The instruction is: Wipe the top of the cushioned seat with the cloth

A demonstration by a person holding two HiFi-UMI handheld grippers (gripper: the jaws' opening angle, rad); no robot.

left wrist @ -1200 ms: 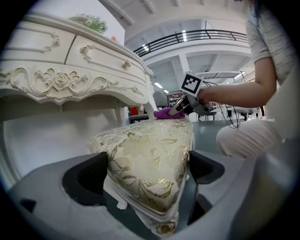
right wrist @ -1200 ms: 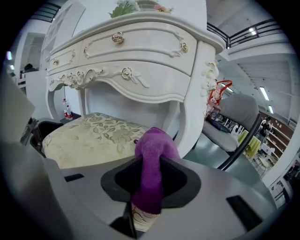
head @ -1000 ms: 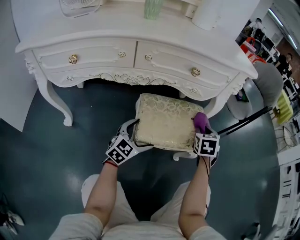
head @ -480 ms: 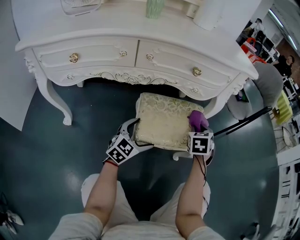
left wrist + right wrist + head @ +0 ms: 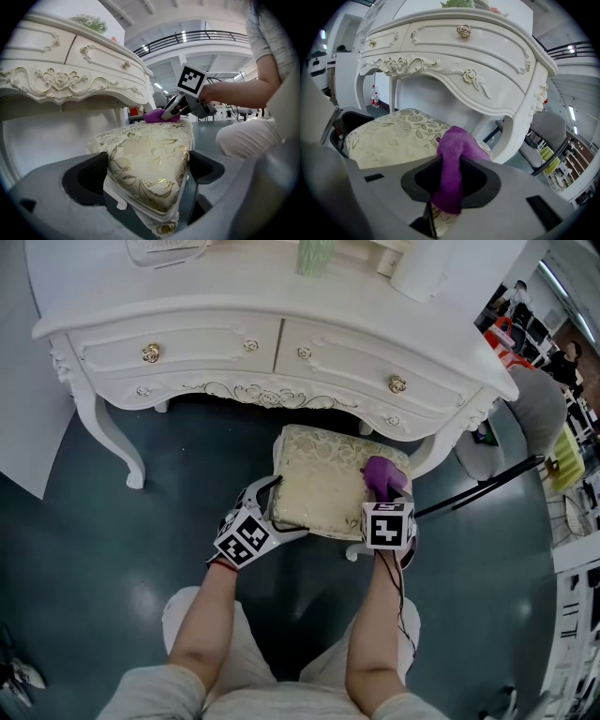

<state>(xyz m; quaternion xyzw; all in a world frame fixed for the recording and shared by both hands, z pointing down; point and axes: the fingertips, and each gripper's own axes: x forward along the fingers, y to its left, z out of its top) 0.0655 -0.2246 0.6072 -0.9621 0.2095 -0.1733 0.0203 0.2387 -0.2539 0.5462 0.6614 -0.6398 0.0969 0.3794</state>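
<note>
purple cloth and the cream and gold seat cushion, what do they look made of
Purple cloth: probably microfibre or terry, matte; fuzzy nap, limp folds. Cream and gold floral seat cushion: seemingly brocade-type woven fabric over padding; the gold leaves glint slightly and the corner looks plump.

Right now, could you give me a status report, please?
Left gripper clamped on cushioned seat corner. Right gripper shut on purple cloth, cloth resting on seat top. Nothing in the way.
</note>
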